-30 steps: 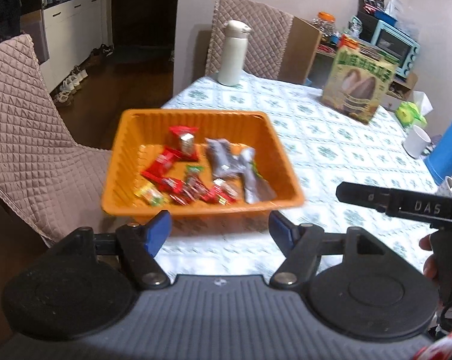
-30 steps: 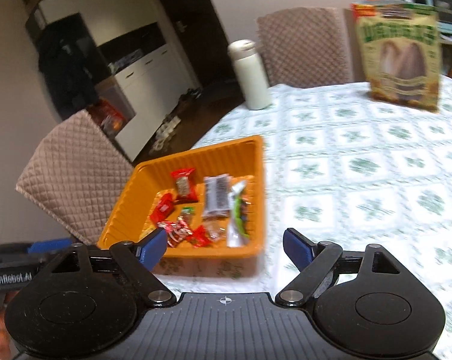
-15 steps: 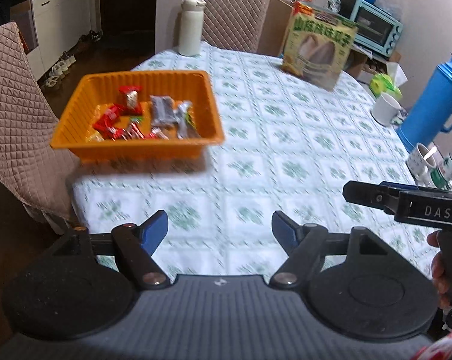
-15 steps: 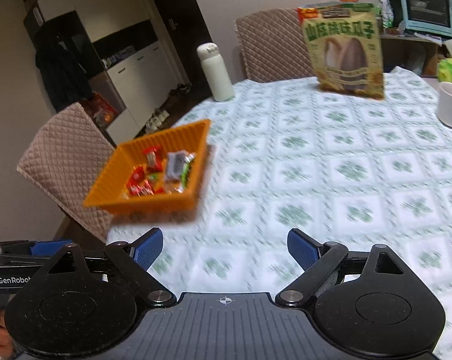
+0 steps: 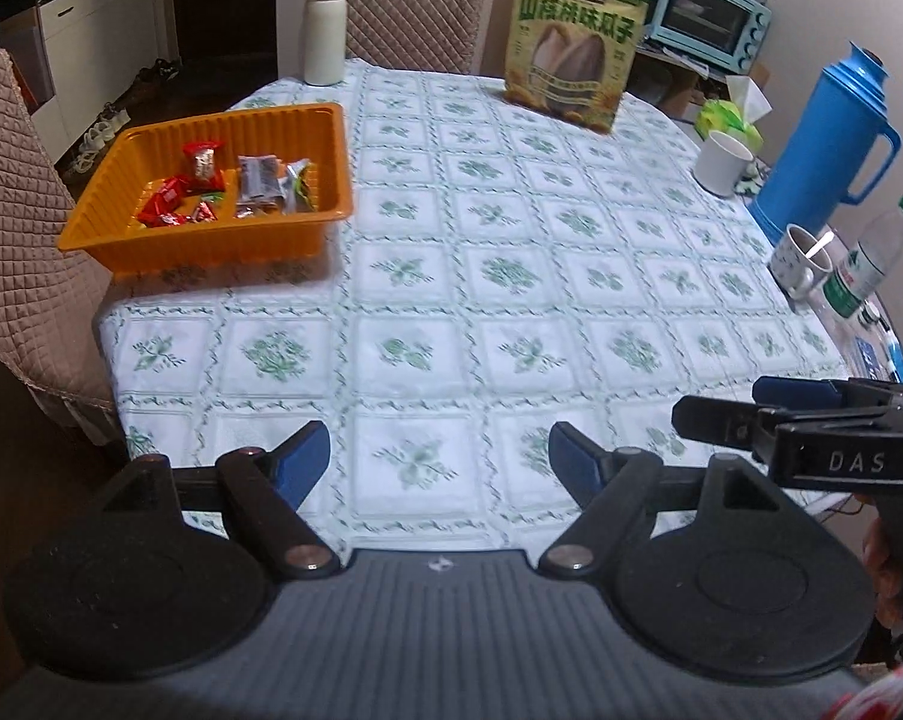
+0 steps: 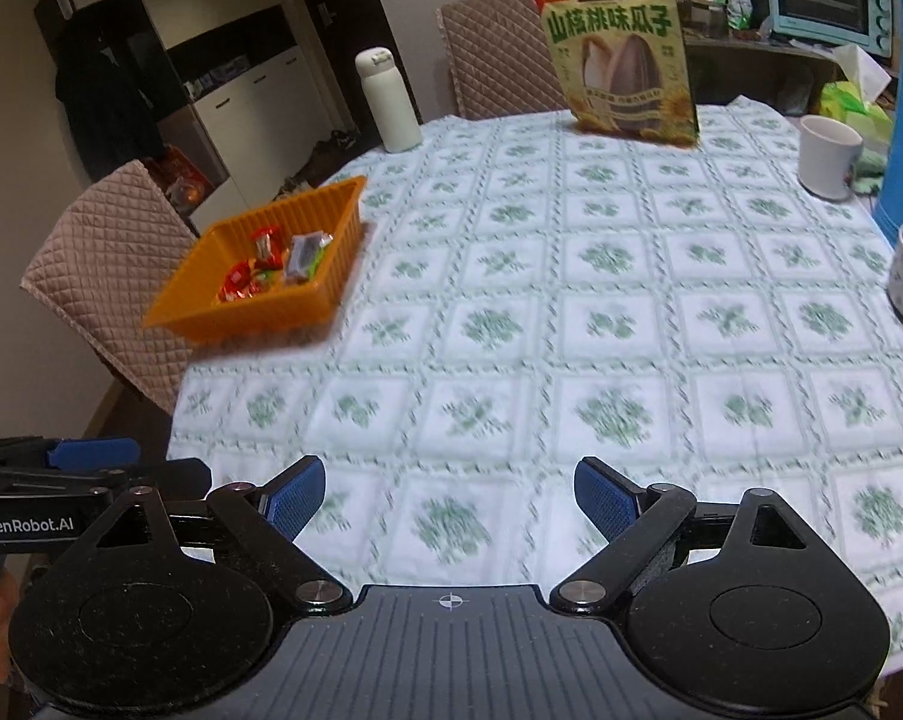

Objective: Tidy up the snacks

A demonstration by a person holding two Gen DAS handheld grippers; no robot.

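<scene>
Having been drawn back from the orange tray [image 5: 211,240] of wrapped snacks [image 5: 199,180], both grippers are held wide and empty, the left gripper [image 5: 439,456] opening, suggesting sorting is finished.

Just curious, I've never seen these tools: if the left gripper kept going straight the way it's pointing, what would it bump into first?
Probably just the patterned tablecloth. The left gripper, jaws opening with nothing between them, points down at bare cloth; the orange tray lies off to the left.
</scene>
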